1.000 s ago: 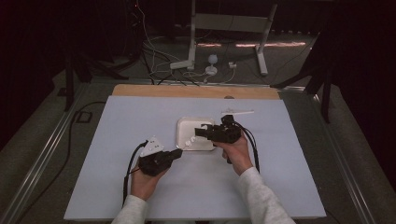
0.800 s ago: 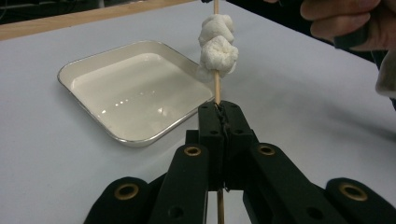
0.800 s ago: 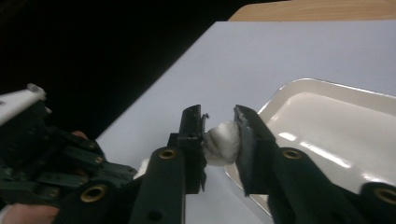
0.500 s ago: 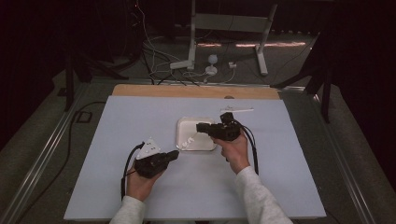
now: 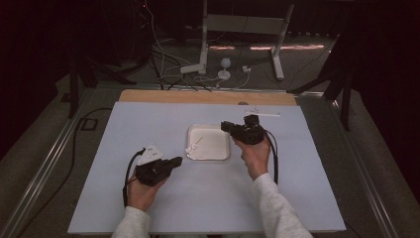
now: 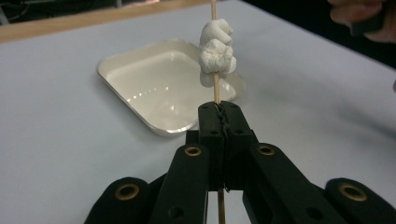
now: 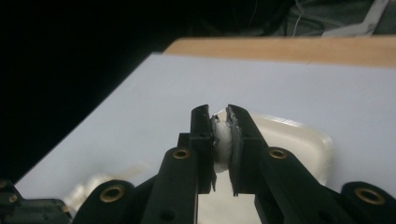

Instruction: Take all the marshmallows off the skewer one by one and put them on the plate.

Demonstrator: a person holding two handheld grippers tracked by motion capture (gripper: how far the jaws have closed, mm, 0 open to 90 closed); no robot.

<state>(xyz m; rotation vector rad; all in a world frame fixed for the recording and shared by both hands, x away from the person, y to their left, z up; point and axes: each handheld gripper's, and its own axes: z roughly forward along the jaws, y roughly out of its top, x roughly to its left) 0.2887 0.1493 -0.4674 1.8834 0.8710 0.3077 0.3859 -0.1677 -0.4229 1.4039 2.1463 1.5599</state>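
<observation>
Wooden skewer point(image 6: 215, 88) pinched in left gripper point(image 6: 219, 122) | right gripper point(image 7: 220, 135) squeezing marshmallow point(image 7: 223, 142) over tray point(image 7: 299, 135)

Glossy tray, matt table

We see a glossy white tray point(image 6: 140, 88), thin wooden skewer point(image 6: 215, 91), soft lumpy marshmallows point(image 6: 215, 51), matt pale table cover point(image 5: 148, 124), wood edge point(image 5: 198, 96).

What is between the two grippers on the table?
In the high view, the white square tray lies between the left gripper and right gripper, with the marshmallow skewer reaching over it.
</observation>
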